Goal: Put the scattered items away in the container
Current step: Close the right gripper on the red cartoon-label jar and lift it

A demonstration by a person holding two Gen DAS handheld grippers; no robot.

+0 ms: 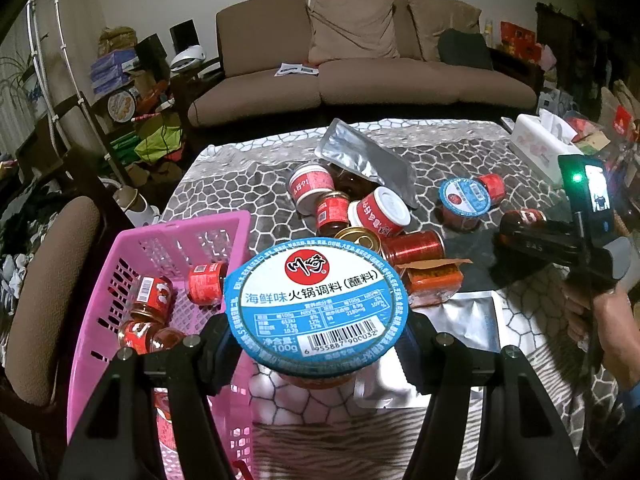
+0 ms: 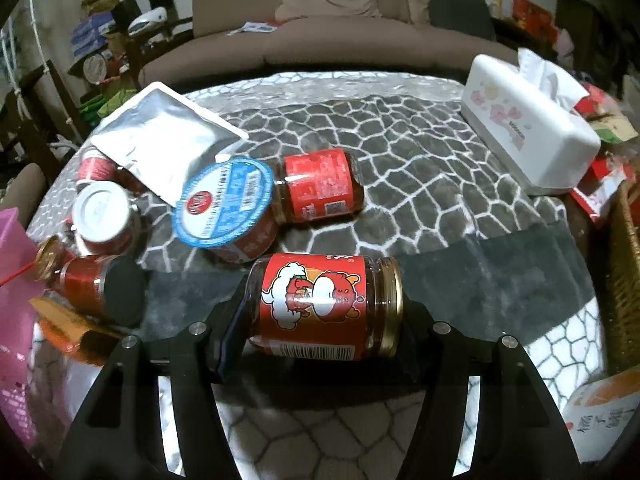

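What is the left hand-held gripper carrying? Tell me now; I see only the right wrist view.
Observer: The left hand-held gripper is shut on a blue-lidded cup.
Operator: Report what is in the pink basket before my jar goes in.
Observer: It already holds at least three red-label jars.
Operator: Name anything lying loose near that cup.
Observer: A silver pouch lies flat just right of the cup.
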